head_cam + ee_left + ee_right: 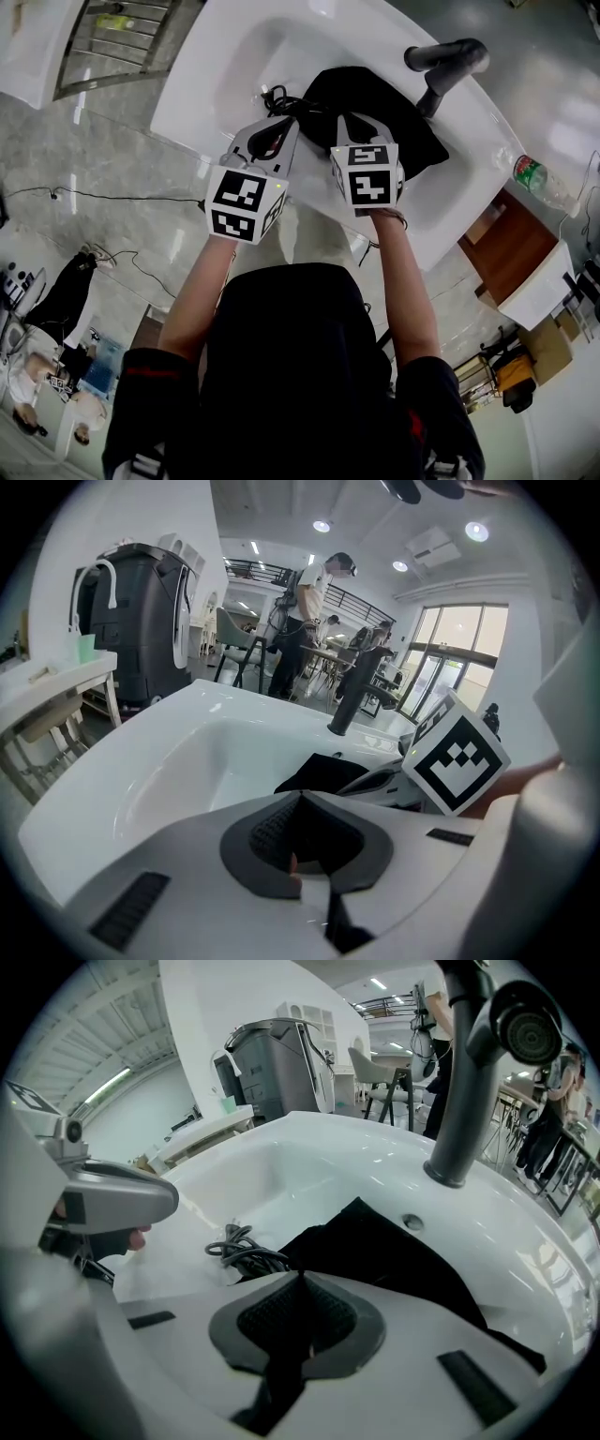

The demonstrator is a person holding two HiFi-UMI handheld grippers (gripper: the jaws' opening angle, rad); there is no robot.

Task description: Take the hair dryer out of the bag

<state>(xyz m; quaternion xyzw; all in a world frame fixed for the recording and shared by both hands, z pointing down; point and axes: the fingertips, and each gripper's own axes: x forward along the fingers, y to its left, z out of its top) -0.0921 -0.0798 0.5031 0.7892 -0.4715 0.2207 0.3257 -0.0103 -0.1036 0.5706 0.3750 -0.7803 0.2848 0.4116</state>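
A black cloth bag [375, 103] lies in the white sink [234, 56]. A coiled dark cable [277, 97] sticks out at the bag's left edge; the hair dryer itself is hidden. My left gripper [284, 124] is shut at that left edge, and a strip of black cloth [343, 932] shows between its jaws. My right gripper [357, 120] is shut on the bag's cloth [274, 1387] further right, on the near side. In the right gripper view the bag [394, 1251] spreads beyond the tips, with the cable [242, 1252] to its left.
A black faucet [448, 64] stands on the sink's far right rim, close to the bag. A green-labelled bottle [539, 180] lies on the white top to the right of the sink. People stand by tables in the room behind [305, 611].
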